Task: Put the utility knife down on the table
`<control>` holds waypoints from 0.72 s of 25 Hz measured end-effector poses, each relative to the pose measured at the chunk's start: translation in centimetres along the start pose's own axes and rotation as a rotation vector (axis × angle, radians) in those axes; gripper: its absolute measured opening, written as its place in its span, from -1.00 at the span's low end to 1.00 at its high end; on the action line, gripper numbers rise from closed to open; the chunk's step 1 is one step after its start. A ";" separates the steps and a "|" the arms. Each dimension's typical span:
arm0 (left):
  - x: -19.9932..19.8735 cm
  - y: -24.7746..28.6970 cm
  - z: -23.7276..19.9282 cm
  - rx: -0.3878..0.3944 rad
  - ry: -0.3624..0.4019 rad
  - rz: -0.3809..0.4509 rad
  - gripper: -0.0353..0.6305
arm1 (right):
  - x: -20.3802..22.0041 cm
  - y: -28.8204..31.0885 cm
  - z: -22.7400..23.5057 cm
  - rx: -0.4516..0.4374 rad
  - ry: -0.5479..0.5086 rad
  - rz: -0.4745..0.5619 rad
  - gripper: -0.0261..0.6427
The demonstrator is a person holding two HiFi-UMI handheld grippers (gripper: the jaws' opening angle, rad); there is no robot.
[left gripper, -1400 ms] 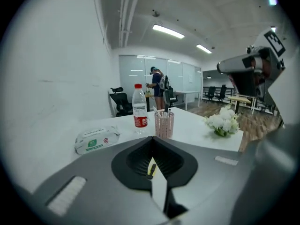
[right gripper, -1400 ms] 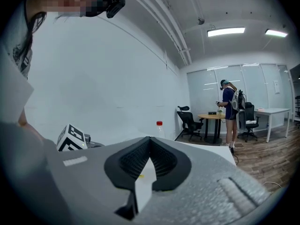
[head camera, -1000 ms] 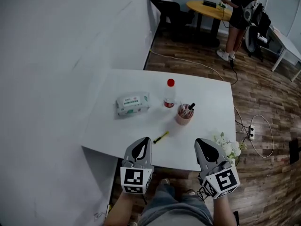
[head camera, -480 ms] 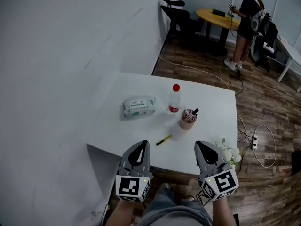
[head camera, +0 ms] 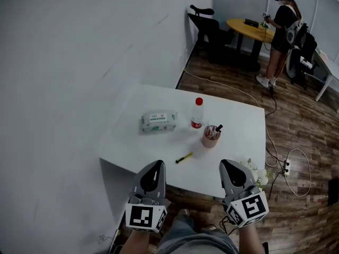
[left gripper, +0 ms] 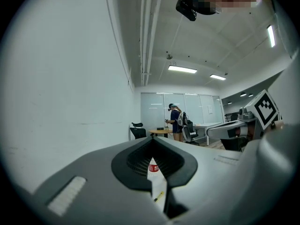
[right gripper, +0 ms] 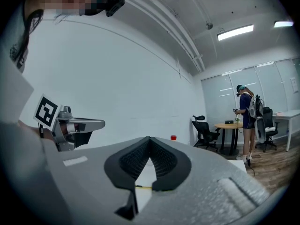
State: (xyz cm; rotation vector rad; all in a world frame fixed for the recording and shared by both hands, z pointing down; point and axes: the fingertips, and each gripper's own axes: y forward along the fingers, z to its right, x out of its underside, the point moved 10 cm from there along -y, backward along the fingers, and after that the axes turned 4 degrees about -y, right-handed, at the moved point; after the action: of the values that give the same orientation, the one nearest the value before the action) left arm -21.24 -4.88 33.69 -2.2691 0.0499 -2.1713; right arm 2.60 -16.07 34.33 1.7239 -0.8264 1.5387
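On table (head camera: pixel 239 125): utility knife (head camera: pixel 184 157), pink cup (head camera: pixel 210 140) w/ pens (head camera: pixel 213 130) | L hand-held gripper (head camera: pixel 157 164), R hand-held gripper (head camera: pixel 225 164) closed, empty

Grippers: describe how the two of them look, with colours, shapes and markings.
The left gripper and right gripper match. Both have grey bodies that taper like wedges toward the tips, with black ribbed pads lining the inside of the jaws. A white cube printed with black square markers sits at the rear of each.
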 end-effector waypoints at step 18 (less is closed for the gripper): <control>-1.5 -4.8 2.1 -0.057 0.018 0.057 -0.83 | -1.1 -2.9 -1.3 -0.009 -0.017 0.065 -0.92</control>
State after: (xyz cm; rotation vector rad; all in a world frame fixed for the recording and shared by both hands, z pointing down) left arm -19.15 -0.07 32.19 -2.2476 0.1771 -2.1896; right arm 4.07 -13.33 33.10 1.7217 -0.9047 1.5624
